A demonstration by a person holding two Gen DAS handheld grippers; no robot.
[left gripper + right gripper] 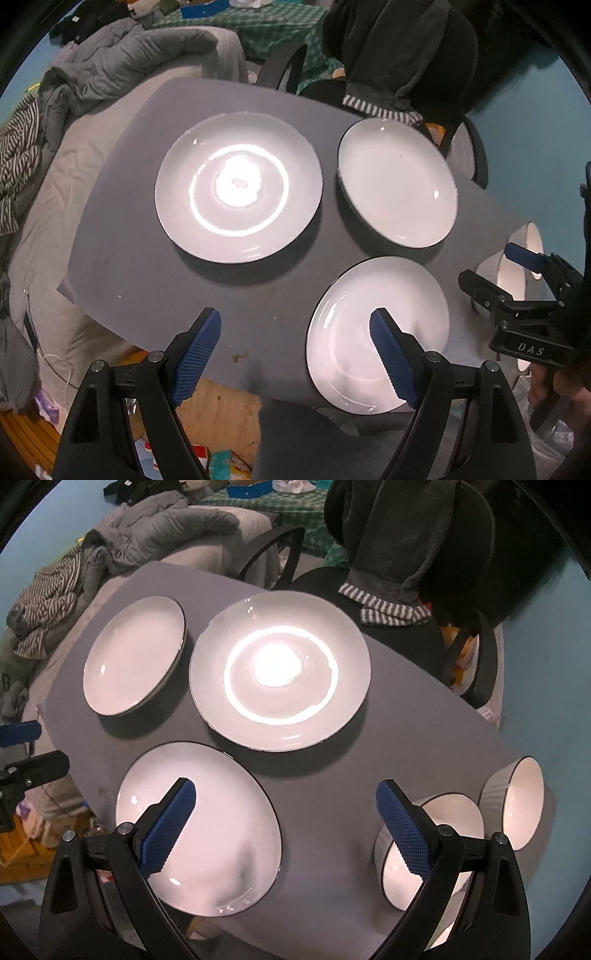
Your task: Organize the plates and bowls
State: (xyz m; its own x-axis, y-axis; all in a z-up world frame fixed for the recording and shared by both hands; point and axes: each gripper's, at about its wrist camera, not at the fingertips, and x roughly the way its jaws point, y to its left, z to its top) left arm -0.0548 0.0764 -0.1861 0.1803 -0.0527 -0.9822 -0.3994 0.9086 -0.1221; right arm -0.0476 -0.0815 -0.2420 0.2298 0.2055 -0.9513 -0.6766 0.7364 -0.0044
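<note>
Three white plates with dark rims lie on a grey table (147, 258). The large plate (239, 187) (279, 672) is in the middle. A smaller plate (397, 182) lies beside it and another (354, 332) (218, 849) is near the front edge. In the right wrist view a third plate (135, 661) is at the far left. Two white ribbed bowls (406, 871) (517, 805) stand at the right. My left gripper (295, 354) is open and empty above the front edge. My right gripper (284, 830) is open and empty between the near plate and the bowls; it also shows in the left wrist view (517, 280).
A black chair (369, 535) draped with dark clothes and a striped towel (391, 609) stands behind the table. A grey jacket (122, 62) and striped cloth (18, 155) lie on a sofa at the left. Wooden floor with clutter (221, 424) is below the table's front edge.
</note>
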